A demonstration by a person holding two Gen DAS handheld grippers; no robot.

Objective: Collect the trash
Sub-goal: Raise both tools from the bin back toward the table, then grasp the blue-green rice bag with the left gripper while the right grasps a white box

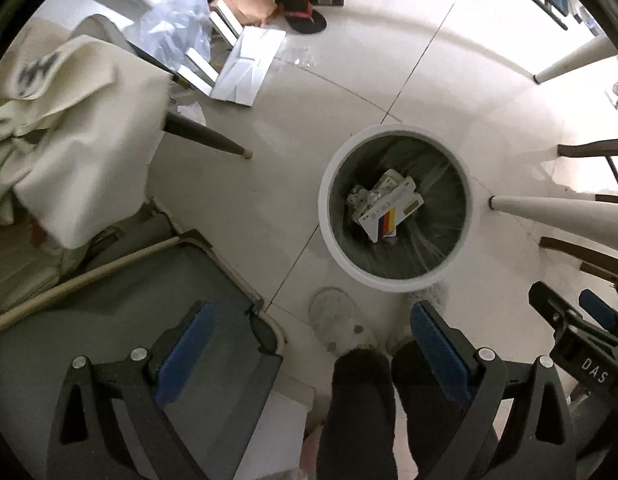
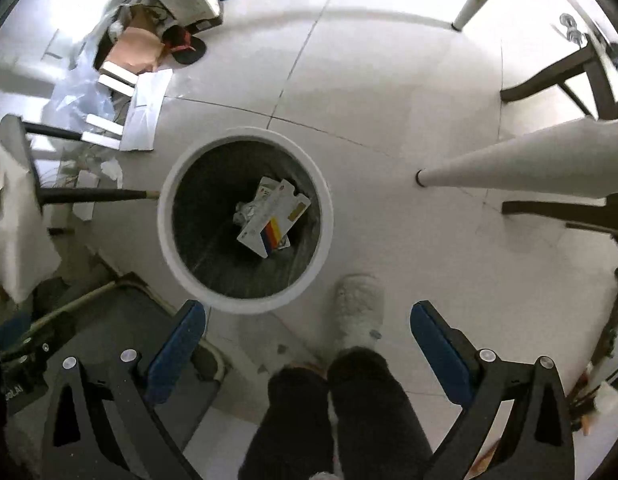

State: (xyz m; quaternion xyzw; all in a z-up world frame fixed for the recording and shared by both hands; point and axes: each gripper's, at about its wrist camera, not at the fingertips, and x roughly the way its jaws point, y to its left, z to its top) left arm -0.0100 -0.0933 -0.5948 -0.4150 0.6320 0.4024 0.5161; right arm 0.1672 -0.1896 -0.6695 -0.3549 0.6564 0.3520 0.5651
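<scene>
Trash bin [image 1: 395, 209], round with a white rim and a dark liner, stands on the pale tiled floor [image 1: 269, 208]; right of centre in the left wrist view, left of centre in the right wrist view [image 2: 245, 220]. Inside, at the bottom: a white card box [image 1: 391, 210] with a red, yellow and dark stripe, lying tilted over crumpled paper scraps [image 1: 359, 196]; same box in the right view [image 2: 273, 216]. Left gripper [image 1: 309, 344] points down at the floor, jaws spread wide, blue pads well apart, nothing between them. Right gripper [image 2: 307, 340] likewise wide open and holding nothing; its body also shows at the lower right edge of the left view. Below the bin in both views: the person's dark trouser legs [image 2: 341, 408] and a pale fuzzy slipper [image 2: 359, 308] just beside the bin rim. Lower left of both frames: a grey seat [image 1: 109, 304] with a pale edge. Left edge of the left view: cream cloth [image 1: 69, 128] draped over a chair, with a dark chair leg [image 1: 205, 136] reaching toward the bin. Upper left: flattened white cardboard [image 1: 249, 64], clear plastic film [image 1: 177, 28], a brown bag [image 1: 249, 0]. Right side: white tapered furniture legs [image 2: 509, 160] and dark chair legs [image 2: 557, 76].
</scene>
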